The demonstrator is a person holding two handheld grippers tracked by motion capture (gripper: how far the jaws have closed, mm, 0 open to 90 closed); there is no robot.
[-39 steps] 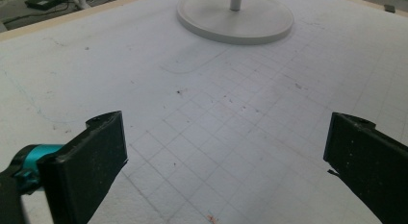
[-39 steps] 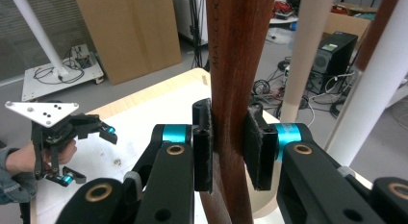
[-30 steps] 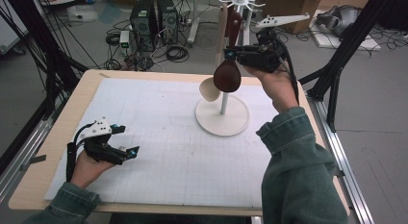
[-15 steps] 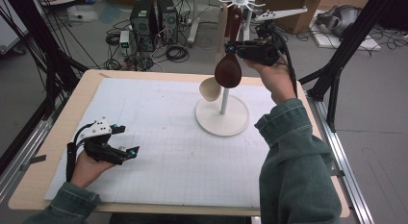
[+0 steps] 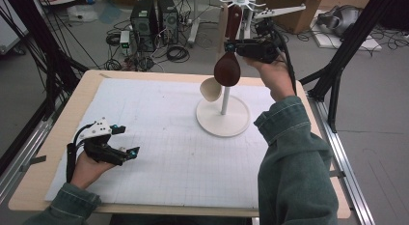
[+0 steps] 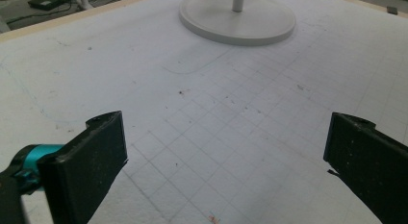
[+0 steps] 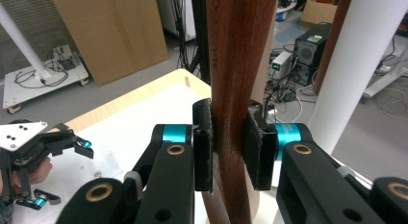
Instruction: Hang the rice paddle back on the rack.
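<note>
Right gripper (image 7: 230, 149) clamps dark wooden spoon (image 5: 227, 65); left gripper (image 5: 112, 145) agape.

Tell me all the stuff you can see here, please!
Dark spoon: one, dark brown wood, hanging by the stand's pole, handle pinched in the right tongs.
Pale spoon: one, cream, hanging low on the stand beside the dark one.
Stand: one, white, round base and pole, far right part of the mat.
Mat: one, white with a grid, covering the table.
Table: one, light wood.
Boxes: cardboard, brown, on the floor behind.
Computers: two, black, on the floor among cables.
Left tongs: black, open, low over the mat's near left.
Right tongs: black, shut on the dark spoon's handle.
</note>
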